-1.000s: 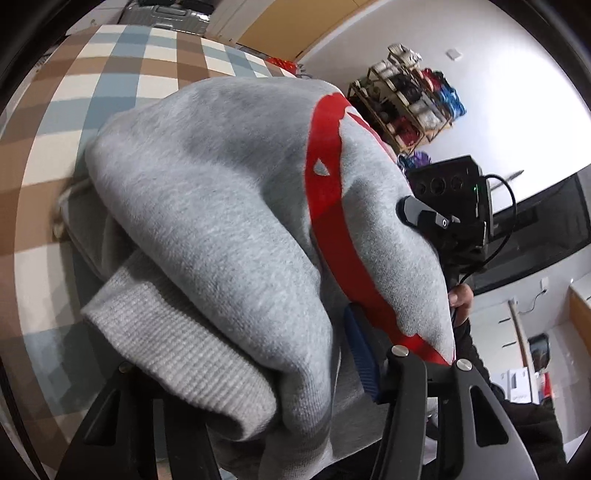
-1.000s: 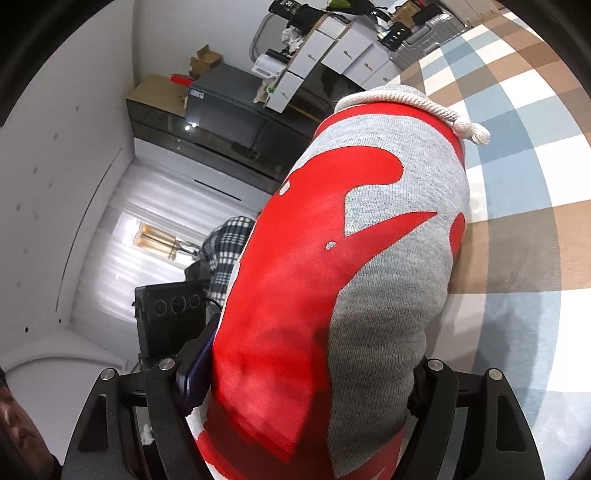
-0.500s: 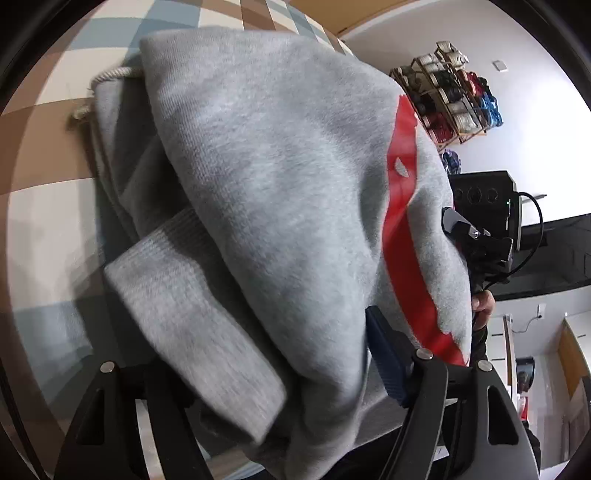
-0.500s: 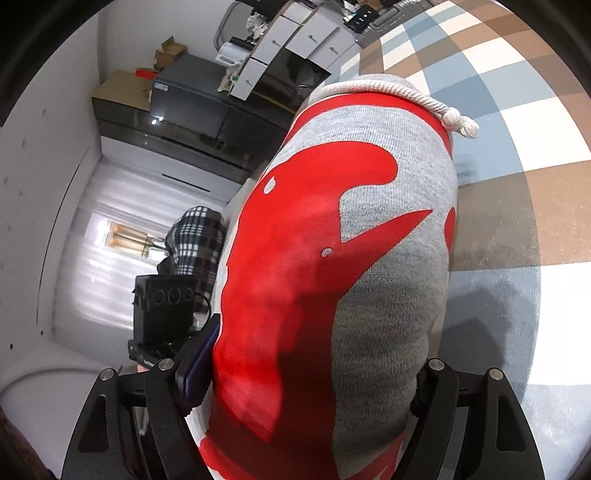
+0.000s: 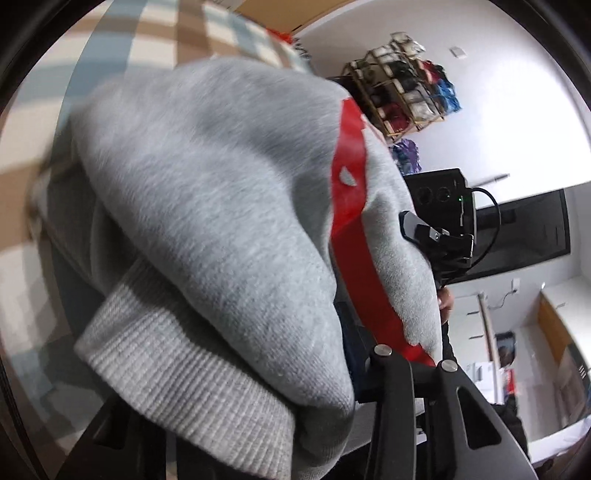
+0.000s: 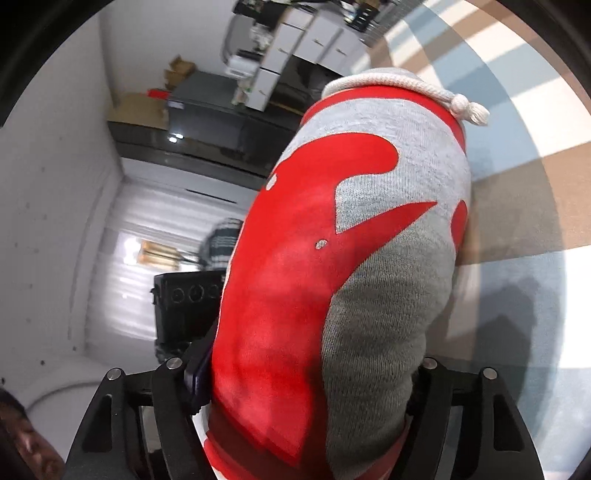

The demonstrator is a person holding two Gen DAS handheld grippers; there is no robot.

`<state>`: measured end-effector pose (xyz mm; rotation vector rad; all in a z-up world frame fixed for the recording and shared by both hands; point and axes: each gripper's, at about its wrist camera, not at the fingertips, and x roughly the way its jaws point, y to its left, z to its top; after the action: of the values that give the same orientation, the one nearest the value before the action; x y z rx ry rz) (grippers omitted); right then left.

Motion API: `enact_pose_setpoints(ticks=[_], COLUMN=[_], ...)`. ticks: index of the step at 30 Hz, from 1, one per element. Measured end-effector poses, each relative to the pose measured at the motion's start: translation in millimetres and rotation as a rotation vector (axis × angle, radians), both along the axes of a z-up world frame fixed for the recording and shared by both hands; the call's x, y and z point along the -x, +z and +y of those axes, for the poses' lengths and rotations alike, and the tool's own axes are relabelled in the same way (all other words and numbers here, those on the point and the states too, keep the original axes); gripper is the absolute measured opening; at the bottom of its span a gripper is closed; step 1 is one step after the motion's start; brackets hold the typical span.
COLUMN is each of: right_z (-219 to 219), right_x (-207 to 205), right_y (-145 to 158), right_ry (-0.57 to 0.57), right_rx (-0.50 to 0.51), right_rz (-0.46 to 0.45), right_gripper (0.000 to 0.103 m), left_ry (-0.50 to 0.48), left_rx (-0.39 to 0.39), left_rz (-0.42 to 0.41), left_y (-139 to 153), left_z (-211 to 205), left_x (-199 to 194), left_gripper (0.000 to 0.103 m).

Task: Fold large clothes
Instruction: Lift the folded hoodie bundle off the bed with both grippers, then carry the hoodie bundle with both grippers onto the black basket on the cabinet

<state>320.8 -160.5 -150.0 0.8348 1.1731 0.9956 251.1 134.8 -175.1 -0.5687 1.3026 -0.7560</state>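
A grey hoodie (image 5: 221, 221) with a red print (image 5: 349, 206) fills the left wrist view, bunched and lifted above the checked surface. My left gripper (image 5: 258, 398) is shut on its folded bulk near the ribbed hem (image 5: 177, 376). In the right wrist view the same hoodie (image 6: 388, 314) shows its large red print (image 6: 295, 277) and a white drawstring (image 6: 436, 92). My right gripper (image 6: 306, 387) is shut on the hoodie, fabric packed between the jaws. The right gripper also appears in the left wrist view (image 5: 439, 236), beside the hoodie.
A brown, blue and white checked cloth (image 6: 517, 147) covers the surface under the hoodie, also in the left wrist view (image 5: 129, 33). A shelf rack (image 5: 402, 88) stands at the wall. Dark cabinets (image 6: 207, 122) and white drawers (image 6: 295, 40) lie beyond.
Both grippers kept hold of the hoodie and swung it; the left view tilted back toward the shelf rack with motion blur. The right view shifted slightly, with the hoodie in much the same place.
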Motion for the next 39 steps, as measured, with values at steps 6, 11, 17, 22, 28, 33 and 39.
enact_pose_setpoints(ticks=[6,11,17,22,28,33,39], right_z=[0,0,21,54,116,185,265], right_x=[5,5,-5,-19,-37,-49,-60], right_y=[19,41,83,124,177,217,236], right_ry=[-0.024,-0.051,-0.036,0.008,0.039,0.107,0.189], right_rx=[-0.089,-0.168,-0.168,-0.147,-0.219,-0.229,-0.289], right_rz=[-0.043,-0.086,-0.148,-0.194,-0.238,-0.289,-0.289], right_gripper=[0.074,0.074,0.074,0.074,0.074,0.074,0.074], left_ry=[-0.006,0.002,0.022,0.069,0.116,0.187,0.304], left_rx=[-0.030,-0.044,-0.094,-0.119,-0.180,-0.218,-0.289], left_rz=[-0.042,-0.083,-0.149,-0.175,-0.230,-0.264,-0.272], left_y=[35,52,74,96,136,162,188], left_z=[2,6,21,51,93,141,197], left_x=[-9,-8,-2,2,9,18,36], left_gripper=[0.035,0.035,0.035,0.035,0.035,0.033,0.033])
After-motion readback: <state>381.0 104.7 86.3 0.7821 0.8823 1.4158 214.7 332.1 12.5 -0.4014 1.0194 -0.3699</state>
